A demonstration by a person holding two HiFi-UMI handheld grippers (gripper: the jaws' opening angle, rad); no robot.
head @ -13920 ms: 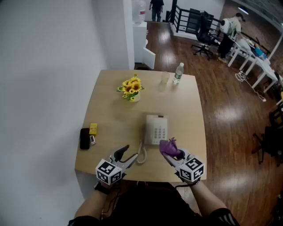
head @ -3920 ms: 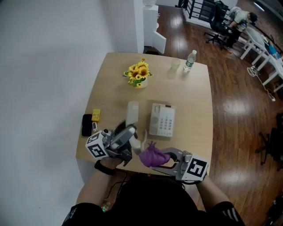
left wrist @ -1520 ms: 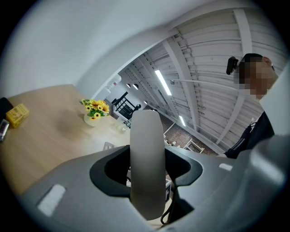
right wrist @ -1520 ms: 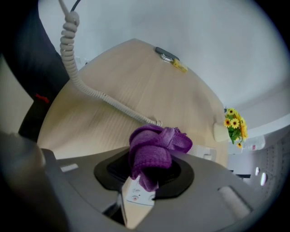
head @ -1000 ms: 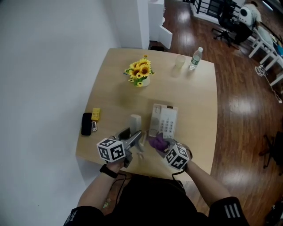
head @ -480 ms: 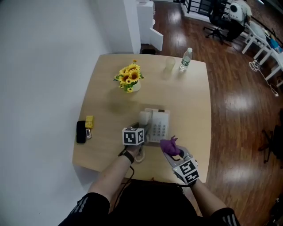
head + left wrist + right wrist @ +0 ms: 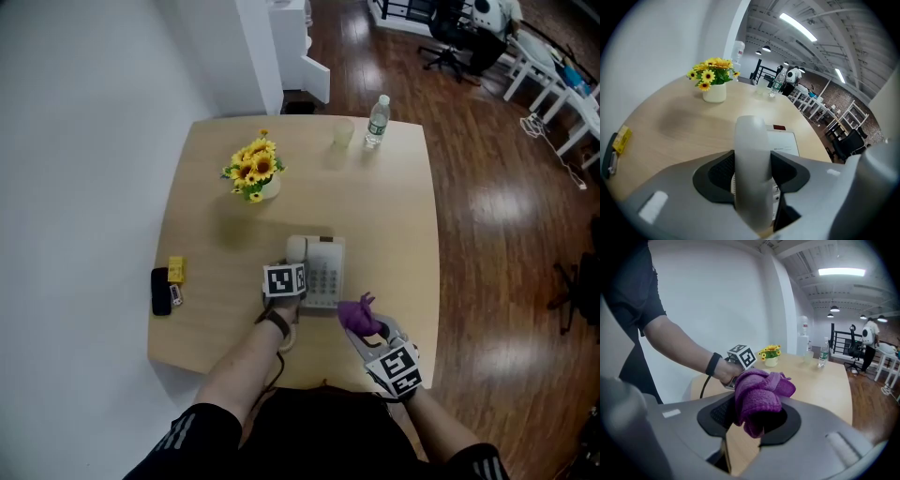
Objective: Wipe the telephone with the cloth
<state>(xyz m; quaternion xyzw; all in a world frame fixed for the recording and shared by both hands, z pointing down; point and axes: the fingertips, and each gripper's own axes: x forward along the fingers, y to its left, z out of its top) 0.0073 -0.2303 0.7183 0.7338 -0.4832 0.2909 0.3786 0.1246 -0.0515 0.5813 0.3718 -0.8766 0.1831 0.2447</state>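
The white telephone [image 7: 325,272] sits mid-table, its keypad facing up. My left gripper [image 7: 290,264] is shut on the white handset [image 7: 296,247], holding it along the telephone's left side. In the left gripper view the handset [image 7: 752,168] fills the gap between the jaws, with the telephone base [image 7: 783,142] just behind it. My right gripper [image 7: 364,330] is shut on the bunched purple cloth [image 7: 355,314], just near and right of the telephone. The cloth [image 7: 760,396] bulges out above the jaws in the right gripper view. I cannot tell whether the handset rests in its cradle.
A vase of sunflowers [image 7: 250,175] stands at the back left. A glass cup [image 7: 343,134] and a water bottle [image 7: 377,122] are at the far edge. A black phone [image 7: 161,291] and a yellow item [image 7: 175,270] lie by the left edge.
My left gripper has carried the handset from the table's near side onto the telephone's left side. The right gripper with the cloth has pulled back off the telephone, to its near right.
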